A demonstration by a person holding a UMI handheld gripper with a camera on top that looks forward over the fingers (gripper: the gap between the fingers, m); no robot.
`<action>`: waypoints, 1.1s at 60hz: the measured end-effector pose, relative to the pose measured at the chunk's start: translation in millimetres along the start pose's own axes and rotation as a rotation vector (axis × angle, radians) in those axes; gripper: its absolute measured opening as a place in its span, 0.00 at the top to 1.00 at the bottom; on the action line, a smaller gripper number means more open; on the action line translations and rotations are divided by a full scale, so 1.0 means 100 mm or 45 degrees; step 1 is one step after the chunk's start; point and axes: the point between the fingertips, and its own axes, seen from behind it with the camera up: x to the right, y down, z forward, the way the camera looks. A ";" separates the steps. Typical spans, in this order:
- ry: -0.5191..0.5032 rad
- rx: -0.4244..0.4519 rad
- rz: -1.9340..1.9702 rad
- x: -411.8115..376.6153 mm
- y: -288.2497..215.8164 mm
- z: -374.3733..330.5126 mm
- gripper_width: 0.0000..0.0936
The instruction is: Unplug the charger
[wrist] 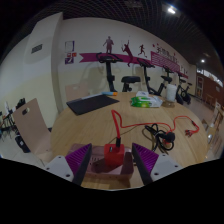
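Note:
A red charger plug [114, 153] sits in a tan socket block [110, 173] between my fingers. Its red cable [118, 128] rises from it and runs away across the wooden floor. My gripper [112, 162] is open: the purple pads [78, 158] stand on either side of the charger with a gap at each side. The block rests on the floor on its own.
A tangle of black, red and green cables [160, 130] lies ahead to the right. A cardboard panel [33, 126] leans at the left. A dark exercise mat [92, 103] and gym machines [131, 84] stand farther off by the wall.

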 end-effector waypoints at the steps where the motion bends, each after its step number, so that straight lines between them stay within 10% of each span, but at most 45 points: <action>1: -0.003 0.001 0.000 -0.01 0.00 0.01 0.12; 6: -0.004 0.014 -0.012 -0.02 -0.03 0.02 0.17; 11: 0.050 0.011 -0.027 0.09 -0.03 0.02 0.74; 16: 0.053 -0.006 -0.025 0.09 -0.05 0.04 0.86; 27: 0.061 0.254 0.056 0.39 -1.17 -0.31 0.87; 35: 0.150 0.170 0.101 1.08 -1.46 -0.42 0.87; 54: 0.233 -0.333 0.019 2.13 -0.09 -0.05 0.83; 62: 0.161 -0.438 0.048 2.11 0.20 -0.01 0.63; 66: 0.185 -0.445 0.052 2.20 0.17 -0.03 0.35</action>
